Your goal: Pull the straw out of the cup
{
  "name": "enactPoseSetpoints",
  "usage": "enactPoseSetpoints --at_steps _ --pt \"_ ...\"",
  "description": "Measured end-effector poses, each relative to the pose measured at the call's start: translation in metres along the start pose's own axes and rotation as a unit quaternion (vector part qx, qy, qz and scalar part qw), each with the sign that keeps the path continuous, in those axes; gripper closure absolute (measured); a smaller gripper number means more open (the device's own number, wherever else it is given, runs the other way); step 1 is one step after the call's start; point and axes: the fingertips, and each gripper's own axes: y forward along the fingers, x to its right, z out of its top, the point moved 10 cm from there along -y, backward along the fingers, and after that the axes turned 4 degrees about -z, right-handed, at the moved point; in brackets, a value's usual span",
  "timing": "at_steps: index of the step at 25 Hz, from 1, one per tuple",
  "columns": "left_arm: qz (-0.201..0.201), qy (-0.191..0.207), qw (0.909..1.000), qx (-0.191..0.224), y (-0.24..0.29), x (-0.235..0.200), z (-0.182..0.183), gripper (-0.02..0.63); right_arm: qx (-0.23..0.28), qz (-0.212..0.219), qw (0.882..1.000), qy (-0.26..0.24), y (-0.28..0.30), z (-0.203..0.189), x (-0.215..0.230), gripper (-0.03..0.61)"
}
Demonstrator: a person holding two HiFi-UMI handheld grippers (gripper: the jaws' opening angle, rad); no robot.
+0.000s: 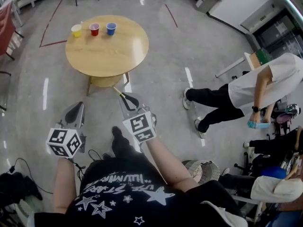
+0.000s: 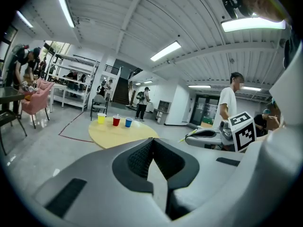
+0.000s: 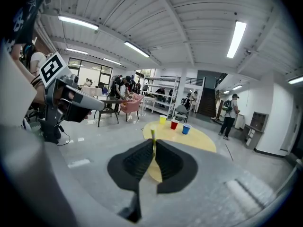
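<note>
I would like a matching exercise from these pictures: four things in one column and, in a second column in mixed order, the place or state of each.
Things:
1. straw
2. yellow cup
3. blue cup
4. left gripper

Places or states:
A. right end of the row of cups on the table, in the head view
B. jaws together, nothing between them
C. gripped by the right gripper
D. left end of that row, in the head view

Pairs: 1-C, 2-D, 3-A, 4-B
</note>
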Motion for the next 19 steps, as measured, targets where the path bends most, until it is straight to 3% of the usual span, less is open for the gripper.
enactPoseSetpoints --at_steps 19 --pt "-0.001 -0.009 1.0 0.0 -0.065 0.017 -0.04 0.607 -0.013 -0.007 1.0 0.002 -0.057 -0.021 -0.06 0.56"
